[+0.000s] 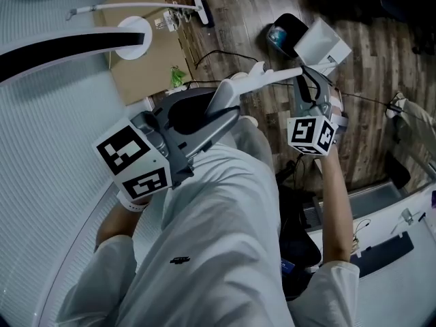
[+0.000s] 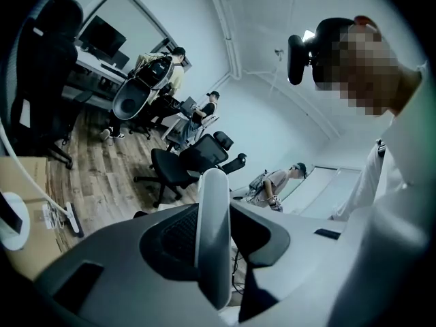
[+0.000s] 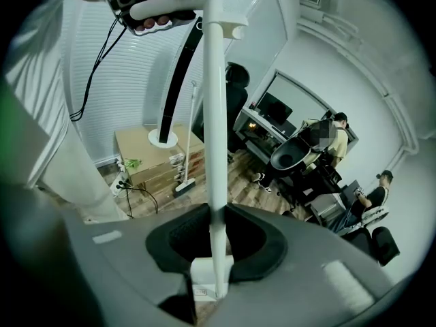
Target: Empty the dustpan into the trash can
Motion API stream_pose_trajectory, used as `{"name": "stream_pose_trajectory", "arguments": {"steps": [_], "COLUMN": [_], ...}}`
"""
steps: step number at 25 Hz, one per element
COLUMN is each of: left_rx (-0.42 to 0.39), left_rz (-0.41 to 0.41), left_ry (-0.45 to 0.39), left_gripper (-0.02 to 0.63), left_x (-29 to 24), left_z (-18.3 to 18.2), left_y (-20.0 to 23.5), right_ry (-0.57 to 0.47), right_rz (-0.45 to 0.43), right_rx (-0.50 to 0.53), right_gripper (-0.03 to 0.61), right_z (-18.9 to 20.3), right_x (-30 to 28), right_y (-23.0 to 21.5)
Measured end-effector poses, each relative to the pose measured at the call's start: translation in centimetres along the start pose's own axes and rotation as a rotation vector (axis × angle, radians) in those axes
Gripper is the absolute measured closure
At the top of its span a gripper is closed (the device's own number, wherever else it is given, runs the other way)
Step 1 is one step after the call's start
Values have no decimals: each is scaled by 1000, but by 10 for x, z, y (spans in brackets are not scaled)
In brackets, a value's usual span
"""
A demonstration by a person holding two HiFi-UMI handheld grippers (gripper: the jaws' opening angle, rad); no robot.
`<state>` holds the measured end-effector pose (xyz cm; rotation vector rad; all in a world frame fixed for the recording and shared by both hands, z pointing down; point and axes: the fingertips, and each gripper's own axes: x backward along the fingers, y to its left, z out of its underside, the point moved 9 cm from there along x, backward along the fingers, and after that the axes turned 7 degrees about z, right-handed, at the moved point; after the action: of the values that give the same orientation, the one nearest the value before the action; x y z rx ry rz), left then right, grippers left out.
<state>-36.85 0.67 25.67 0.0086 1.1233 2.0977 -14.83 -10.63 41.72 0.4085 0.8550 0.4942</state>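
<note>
A white dustpan (image 1: 325,43) hangs on a long white handle (image 1: 272,75) over the wood floor. Its pan is next to a dark trash can (image 1: 285,27) with something blue inside. My left gripper (image 1: 221,111) is shut on the handle's upper end, which shows as a white bar (image 2: 212,230) between the jaws. My right gripper (image 1: 310,87) is shut on the pole lower down, nearer the pan. In the right gripper view the pole (image 3: 214,148) runs up through the jaws to its grip loop (image 3: 170,9), with the pan's white base (image 3: 204,278) below.
A cardboard box (image 1: 146,60) carries a round white lamp base (image 1: 133,36), and a white broom (image 1: 136,7) lies across it. A power strip and cables (image 1: 178,79) lie on the floor. A white ribbed wall (image 1: 48,155) curves at the left. Office chairs (image 2: 187,162) and seated people are farther off.
</note>
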Motion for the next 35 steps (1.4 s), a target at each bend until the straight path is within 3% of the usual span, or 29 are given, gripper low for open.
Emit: {"name": "stream_pose_trajectory", "arguments": {"steps": [19, 35], "left_rx": [-275, -444], "left_rz": [64, 161], "left_ry": [186, 319], "left_gripper": [483, 483], "left_x": [-17, -49], "left_z": [-30, -49], "left_y": [-100, -153], "right_ry": [-15, 21], "right_rz": [255, 412], "right_rx": [-205, -400], "right_gripper": [491, 491], "right_z": [7, 22], "right_x": [94, 145], "right_y": [-8, -3]}}
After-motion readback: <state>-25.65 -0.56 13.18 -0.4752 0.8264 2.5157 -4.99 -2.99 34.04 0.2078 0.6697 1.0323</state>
